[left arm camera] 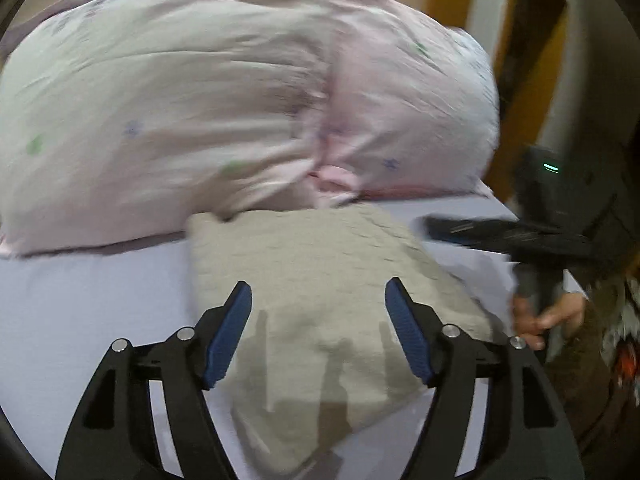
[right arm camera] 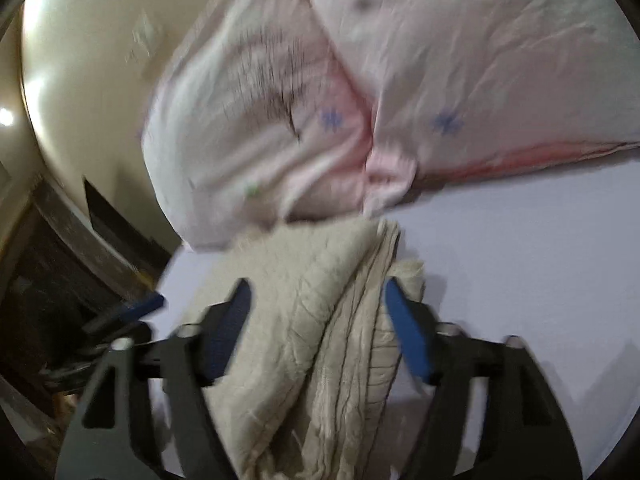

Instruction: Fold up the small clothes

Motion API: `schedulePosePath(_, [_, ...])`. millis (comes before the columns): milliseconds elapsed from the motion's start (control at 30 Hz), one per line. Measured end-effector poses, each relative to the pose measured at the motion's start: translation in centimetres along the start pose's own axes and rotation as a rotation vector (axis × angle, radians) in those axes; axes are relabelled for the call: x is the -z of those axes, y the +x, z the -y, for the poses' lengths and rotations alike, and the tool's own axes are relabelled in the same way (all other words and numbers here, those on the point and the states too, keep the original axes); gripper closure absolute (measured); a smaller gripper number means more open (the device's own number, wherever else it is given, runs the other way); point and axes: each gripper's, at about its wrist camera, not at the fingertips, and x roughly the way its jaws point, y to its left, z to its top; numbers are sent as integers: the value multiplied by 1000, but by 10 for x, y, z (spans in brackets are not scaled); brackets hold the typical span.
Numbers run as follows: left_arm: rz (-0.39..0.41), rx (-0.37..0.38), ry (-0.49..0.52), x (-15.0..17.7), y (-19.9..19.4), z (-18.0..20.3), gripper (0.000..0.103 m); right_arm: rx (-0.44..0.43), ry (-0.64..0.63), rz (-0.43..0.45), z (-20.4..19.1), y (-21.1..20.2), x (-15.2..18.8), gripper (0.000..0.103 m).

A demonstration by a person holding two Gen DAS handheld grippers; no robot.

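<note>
A beige textured garment (left arm camera: 320,280) lies folded on the pale lilac bedsheet (left arm camera: 80,312). My left gripper (left arm camera: 319,292) is open, its blue pads spread on either side of the garment, just above it. In the right wrist view the same garment (right arm camera: 312,320) shows stacked folded layers along its right side. My right gripper (right arm camera: 318,294) is open with the cloth between its jaws, gripping nothing. The right gripper also shows in the left wrist view (left arm camera: 460,232) at the garment's right, held by a hand (left arm camera: 548,316).
Two pink floral pillows (left arm camera: 240,100) lie just behind the garment, also in the right wrist view (right arm camera: 360,80). The bed's edge (left arm camera: 500,208) is at the right, with a dark patterned cloth (left arm camera: 616,340) beyond. The bed's edge and a dark floor (right arm camera: 60,280) show at left.
</note>
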Motion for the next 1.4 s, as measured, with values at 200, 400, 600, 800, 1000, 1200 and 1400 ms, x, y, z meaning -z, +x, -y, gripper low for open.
schedulePosePath(200, [-77,78,-22,11,35,13,33,64,7,-24,12,-17,8,90])
schedulePosePath(400, [-114,141,-3,40,32,18,33,216,-9,-23,-2,-23,27,82])
schedulePosePath(600, [-98,161,-4,49,32,17,30,-17,-94,49,-58,-68,54,56])
schedulePosePath(800, [-114,147,10,58,24,22,29,25,111,-103,-11,-40,76,80])
schedulePosePath(1000, [-39,107,-130,84,-31,-1,28,195,-74,126,-49,-108,109,2])
schedulePosePath(1200, [-97,-104,-177,107,-33,-8,9,483,-141,65,-71,-84,141,2])
schedulePosePath(1400, [-180,-223,-164,116,-15,-7,3,530,-148,-78,-69,-46,156,2])
